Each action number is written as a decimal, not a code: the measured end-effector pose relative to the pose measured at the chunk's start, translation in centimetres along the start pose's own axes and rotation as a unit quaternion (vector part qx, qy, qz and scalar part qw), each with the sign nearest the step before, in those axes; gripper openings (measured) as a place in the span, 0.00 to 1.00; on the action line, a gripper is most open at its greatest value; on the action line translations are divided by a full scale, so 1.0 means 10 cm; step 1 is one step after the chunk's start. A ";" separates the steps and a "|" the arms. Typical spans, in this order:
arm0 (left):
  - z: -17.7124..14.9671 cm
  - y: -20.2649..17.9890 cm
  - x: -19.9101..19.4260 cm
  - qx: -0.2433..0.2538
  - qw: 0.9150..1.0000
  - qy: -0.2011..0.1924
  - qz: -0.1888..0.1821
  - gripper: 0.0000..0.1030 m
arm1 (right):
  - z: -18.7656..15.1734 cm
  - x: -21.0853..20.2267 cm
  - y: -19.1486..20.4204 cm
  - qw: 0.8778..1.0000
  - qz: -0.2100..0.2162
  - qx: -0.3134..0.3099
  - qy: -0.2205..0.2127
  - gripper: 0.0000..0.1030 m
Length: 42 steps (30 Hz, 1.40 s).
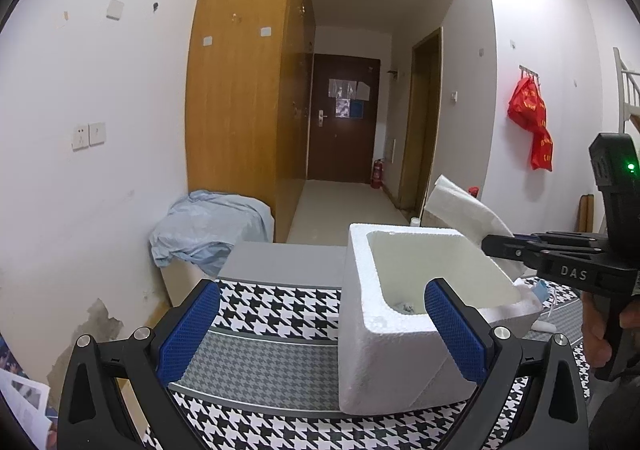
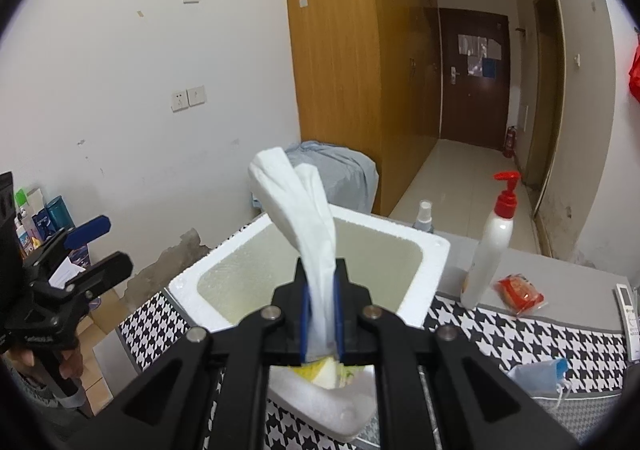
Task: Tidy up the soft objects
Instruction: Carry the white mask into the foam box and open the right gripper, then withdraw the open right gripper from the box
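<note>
Right gripper [image 2: 320,320] pinching white cloth [image 2: 298,205] at its lower end, foam box [image 2: 430,262] just beyond | left gripper [image 1: 322,334] spread, empty | cloth: light, limp, droops; grip bunched folds.

Your right claw [image 2: 320,314] pinches a white cloth [image 2: 298,205] above the foam box [image 2: 432,262]; your left claw [image 2: 98,248] hangs spread beside the counter [image 2: 520,334].

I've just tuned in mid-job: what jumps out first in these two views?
The right gripper is clamped on a white cloth that sticks up over the open white foam box on the checked table mat. The left gripper is open, empty, just in front of that box. A red-capped pump bottle stands beside it.
</note>
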<state>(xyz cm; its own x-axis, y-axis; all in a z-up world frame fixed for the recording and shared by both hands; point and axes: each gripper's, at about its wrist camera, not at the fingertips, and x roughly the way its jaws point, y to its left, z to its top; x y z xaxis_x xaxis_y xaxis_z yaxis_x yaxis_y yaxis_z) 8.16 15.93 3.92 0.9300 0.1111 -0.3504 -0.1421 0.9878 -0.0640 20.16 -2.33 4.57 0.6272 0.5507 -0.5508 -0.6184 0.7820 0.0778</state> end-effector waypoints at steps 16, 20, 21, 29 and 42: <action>-0.03 -0.07 0.00 0.000 1.000 0.005 -0.012 0.99 | -0.01 -0.11 -0.06 1.000 0.002 0.025 -0.011 0.70; -0.02 -0.14 0.00 0.003 1.000 0.008 -0.016 0.99 | -0.03 -0.18 -0.08 1.000 -0.005 0.026 -0.016 0.70; -0.02 -0.17 -0.01 0.004 1.000 0.008 -0.018 0.99 | -0.04 -0.22 -0.09 0.999 -0.006 0.027 -0.019 0.70; -0.02 -0.47 -0.11 0.021 0.999 0.000 -0.033 0.99 | -0.13 -0.51 -0.24 0.998 -0.017 0.042 -0.048 0.96; 0.03 -0.87 -0.23 0.044 0.997 -0.012 -0.057 0.99 | -0.29 -0.86 -0.34 0.997 -0.033 0.032 -0.069 1.00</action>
<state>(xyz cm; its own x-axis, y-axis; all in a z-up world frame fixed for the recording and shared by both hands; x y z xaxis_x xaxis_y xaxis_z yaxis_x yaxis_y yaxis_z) 7.31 7.15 5.58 0.9465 -0.0001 -0.3227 -0.0063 0.9998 -0.0190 15.49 -10.59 6.68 0.7272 0.5297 -0.4367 -0.5455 0.8320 0.1008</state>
